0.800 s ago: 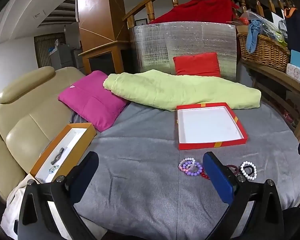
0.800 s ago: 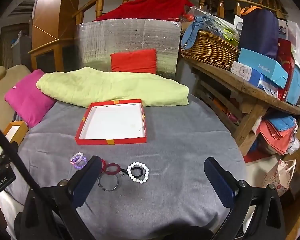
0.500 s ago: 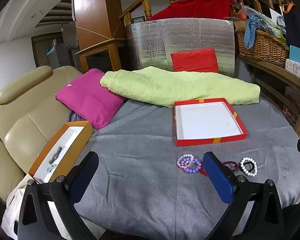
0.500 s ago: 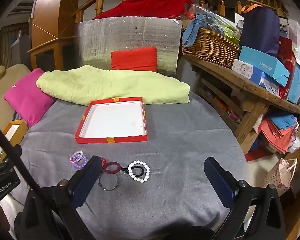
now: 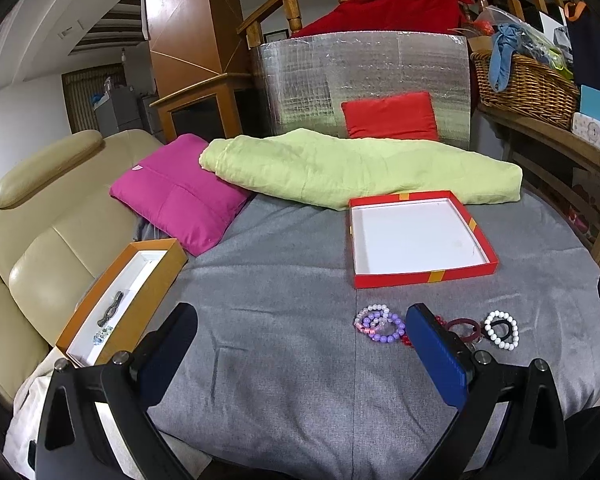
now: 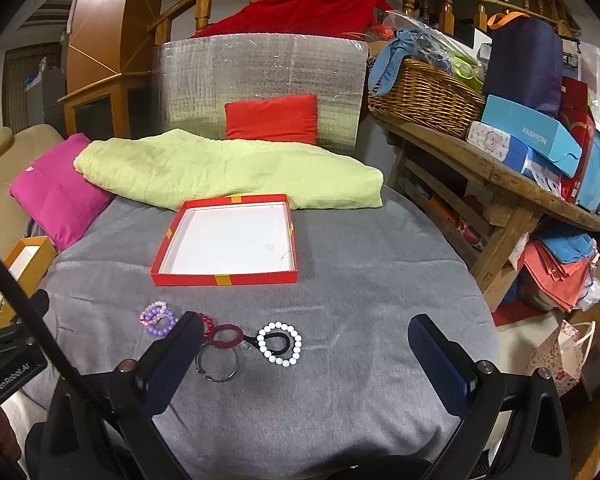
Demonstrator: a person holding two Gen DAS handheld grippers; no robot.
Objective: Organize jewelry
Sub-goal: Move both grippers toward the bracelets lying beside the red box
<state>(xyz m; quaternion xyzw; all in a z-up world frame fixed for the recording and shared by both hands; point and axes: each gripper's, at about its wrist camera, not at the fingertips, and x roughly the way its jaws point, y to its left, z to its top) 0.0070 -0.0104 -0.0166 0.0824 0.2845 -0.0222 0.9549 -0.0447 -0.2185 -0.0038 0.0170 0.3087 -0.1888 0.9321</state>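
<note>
Several bracelets lie in a row on the grey cloth: purple and pink beads [image 5: 377,325] [image 6: 158,318], a dark red ring [image 5: 464,329] [image 6: 228,336], a white bead bracelet [image 5: 501,330] [image 6: 280,344] and a metal ring [image 6: 217,365]. An empty red box [image 5: 420,276] [image 6: 225,279] with a white floor sits behind them. My left gripper [image 5: 300,346] is open and empty, above the cloth just left of the bracelets. My right gripper [image 6: 305,354] is open and empty, with the white bracelet between its fingers.
An orange box [image 5: 156,280] holding small dark and blue pieces sits at the table's left edge by a beige sofa [image 5: 40,240]. A pink cushion [image 5: 180,200] and green quilt [image 5: 360,168] lie at the back. A wooden shelf [image 6: 500,176] with boxes stands right.
Both views have shifted slightly forward and tilted; the bracelets sit a little nearer the fingers. Nothing on the cloth has moved and both grippers stay open.
</note>
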